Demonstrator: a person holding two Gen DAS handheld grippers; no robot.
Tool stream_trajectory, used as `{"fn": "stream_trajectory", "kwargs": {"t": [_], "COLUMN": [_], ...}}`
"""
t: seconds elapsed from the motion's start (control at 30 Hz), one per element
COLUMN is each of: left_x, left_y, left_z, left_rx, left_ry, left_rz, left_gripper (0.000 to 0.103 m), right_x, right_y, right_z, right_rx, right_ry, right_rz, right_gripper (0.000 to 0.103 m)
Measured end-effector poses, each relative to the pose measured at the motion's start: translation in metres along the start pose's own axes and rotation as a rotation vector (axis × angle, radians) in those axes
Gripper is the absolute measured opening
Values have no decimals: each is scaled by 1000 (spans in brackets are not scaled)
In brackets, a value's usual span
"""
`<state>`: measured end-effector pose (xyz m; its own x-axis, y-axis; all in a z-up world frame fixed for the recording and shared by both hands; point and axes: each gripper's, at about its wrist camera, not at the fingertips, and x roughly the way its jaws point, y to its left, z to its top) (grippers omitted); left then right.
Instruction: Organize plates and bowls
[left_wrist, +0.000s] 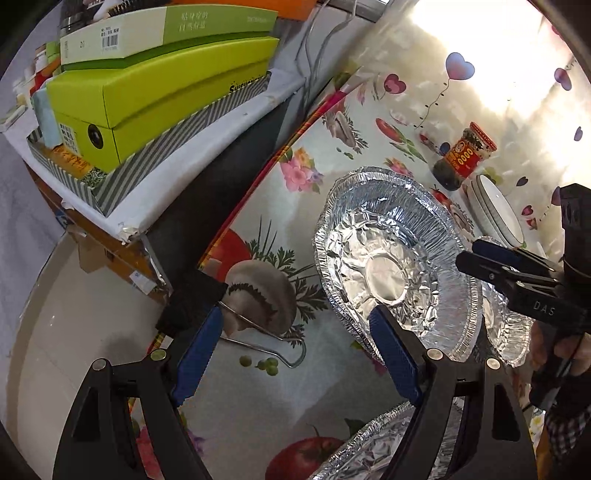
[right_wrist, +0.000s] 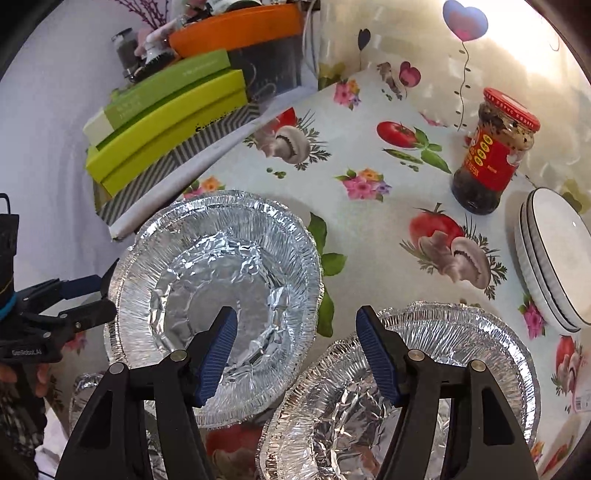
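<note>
The bare stretch of the flower-and-vegetable printed tablecloth across the middle of the right wrist view gives open passage, running from the upper centre down to the centre. At its right edge stands a red-lidded glass jar of dark sauce, and just below it, at the far right, a stack of white ceramic plates with dark rims. The lower half is crowded: a large round crinkled foil pan at centre left, and more foil pans at lower right. The upper left is blocked by stacked lime-green cardboard boxes beyond the table edge.
</note>
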<state>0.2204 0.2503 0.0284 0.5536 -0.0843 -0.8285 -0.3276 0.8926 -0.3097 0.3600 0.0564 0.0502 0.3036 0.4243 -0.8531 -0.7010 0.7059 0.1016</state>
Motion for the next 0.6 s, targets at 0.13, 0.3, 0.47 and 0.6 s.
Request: {"fn": "stream_trajectory", "kwargs": {"t": [0.13, 0.3, 0.47, 0.6], "left_x": [3, 6, 8, 9], "left_y": [-4, -6, -6, -5], "left_z": [-1, -3, -4, -4], "left_rx": [17, 20, 22, 13], "left_ry": [10, 16, 21, 23], "left_rz": [-6, -7, -2, 3], "left_gripper": [79, 79, 76, 58], "right_x": [-1, -2, 10, 15], "right_y": [1, -2, -4, -5], "right_z": [2, 9, 7, 3], "right_rx": [-24, -15, -7, 2], "right_ry": [-13, -51, -7, 3], "right_rz": [-19, -30, -10, -7], "right_gripper": [52, 52, 42, 22]}}
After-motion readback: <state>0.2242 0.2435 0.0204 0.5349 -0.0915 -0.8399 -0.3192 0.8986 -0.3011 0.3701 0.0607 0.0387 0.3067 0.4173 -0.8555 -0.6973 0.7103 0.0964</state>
